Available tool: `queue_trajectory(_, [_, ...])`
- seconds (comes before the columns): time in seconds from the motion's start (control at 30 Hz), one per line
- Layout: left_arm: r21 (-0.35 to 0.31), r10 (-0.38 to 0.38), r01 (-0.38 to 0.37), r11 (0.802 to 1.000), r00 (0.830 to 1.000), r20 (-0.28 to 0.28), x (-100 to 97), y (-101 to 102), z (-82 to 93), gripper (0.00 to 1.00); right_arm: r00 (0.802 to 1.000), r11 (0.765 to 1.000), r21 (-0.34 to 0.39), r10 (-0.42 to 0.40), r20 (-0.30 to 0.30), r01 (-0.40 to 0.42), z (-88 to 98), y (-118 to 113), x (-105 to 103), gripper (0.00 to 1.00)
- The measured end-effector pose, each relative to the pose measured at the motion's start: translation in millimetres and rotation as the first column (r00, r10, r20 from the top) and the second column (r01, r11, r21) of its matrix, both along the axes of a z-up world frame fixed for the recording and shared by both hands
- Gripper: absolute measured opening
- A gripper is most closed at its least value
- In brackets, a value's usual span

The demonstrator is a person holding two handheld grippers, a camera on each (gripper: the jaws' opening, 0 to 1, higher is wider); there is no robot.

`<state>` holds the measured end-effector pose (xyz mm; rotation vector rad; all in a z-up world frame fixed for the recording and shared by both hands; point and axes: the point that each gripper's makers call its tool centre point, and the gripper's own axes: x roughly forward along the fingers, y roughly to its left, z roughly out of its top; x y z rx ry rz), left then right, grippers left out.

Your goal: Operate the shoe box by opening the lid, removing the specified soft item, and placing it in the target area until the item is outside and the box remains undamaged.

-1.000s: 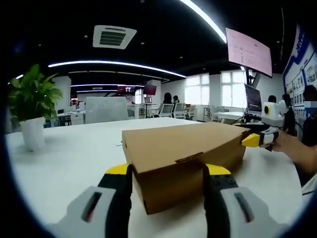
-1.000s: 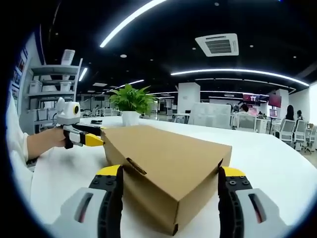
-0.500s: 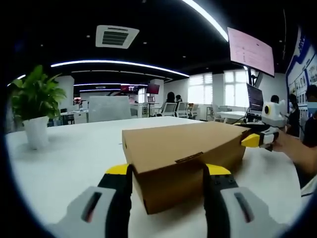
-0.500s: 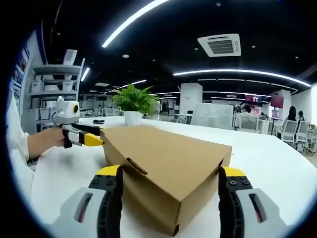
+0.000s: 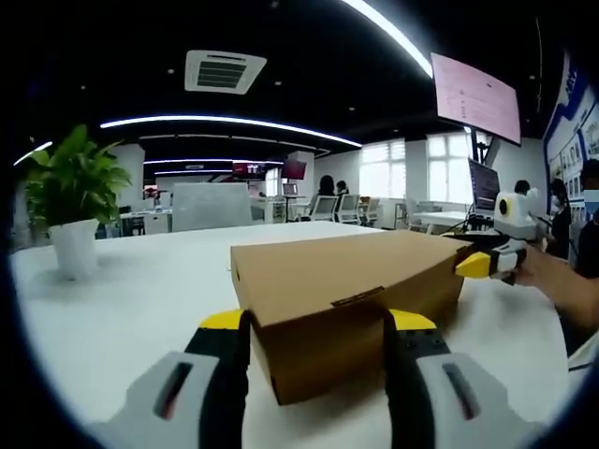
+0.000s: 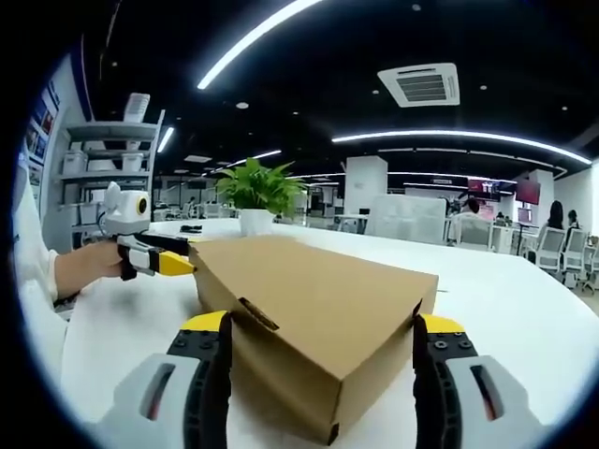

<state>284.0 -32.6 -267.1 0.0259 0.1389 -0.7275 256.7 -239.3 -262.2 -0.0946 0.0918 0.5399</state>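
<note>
Now closed shoe box [image 5: 346, 295] between spread jaws of both grippers, ungripped.

Open office, black ceiling [image 5: 112, 56], curved light strips [image 6: 459, 136], white table [image 5: 140, 281], potted plant [image 6: 255, 192]

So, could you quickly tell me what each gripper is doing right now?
Left gripper: open, jaws straddling one end of the shoe box.
Right gripper: open, straddling the other end.

box [image 5: 346, 299] blocks centre | plant [image 5: 70, 201] far-left | table [image 5: 140, 290] between open
</note>
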Motion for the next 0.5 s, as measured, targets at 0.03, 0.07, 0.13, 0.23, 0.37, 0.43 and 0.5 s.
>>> queue_trajectory(0.03, [-0.002, 0.001, -0.001, 1.0, 1.0, -0.001, 0.0, 0.2, 0.1, 0.58, 1.0, 1.0, 0.0, 0.0, 0.001, 0.0, 0.0, 0.2, -0.1, 0.81])
queue_trajectory(0.07, [-0.001, 0.001, -0.001, 1.0, 1.0, -0.001, 0.1, 0.4, 0.0, 0.58, 1.0, 1.0, 0.001, 0.001, 0.001, -0.001, 0.1, 0.4, 0.0, 0.81])
queue_trajectory(0.13, [-0.001, 0.002, -0.002, 1.0, 1.0, -0.001, 0.0, 0.8, 0.0, 0.58, 1.0, 1.0, -0.001, 0.001, -0.001, -0.001, 0.1, 0.9, -0.2, 0.81])
queue_trajectory(0.23, [0.0, 0.005, -0.005, 1.0, 1.0, -0.001, -0.9, 1.7, 0.1, 0.58, 1.0, 1.0, -0.003, 0.004, -0.001, -0.004, 0.1, 1.7, -0.3, 0.81])
queue_trajectory(0.37, [0.0, 0.007, -0.007, 1.0, 1.0, -0.002, -1.9, 2.9, 0.0, 0.58, 1.0, 1.0, -0.003, 0.007, -0.002, -0.007, 0.0, 2.6, -0.9, 0.81])
queue_trajectory(0.43, [0.001, 0.008, -0.008, 1.0, 1.0, -0.004, -2.6, 3.2, 0.0, 0.58, 1.0, 1.0, -0.003, 0.008, -0.003, -0.008, 0.0, 3.1, -1.3, 0.81])
queue_trajectory(0.5, [0.001, 0.01, -0.01, 1.0, 1.0, -0.003, -3.8, 3.7, 0.0, 0.58, 1.0, 1.0, -0.003, 0.009, -0.002, -0.009, -0.1, 3.6, -1.8, 0.81])
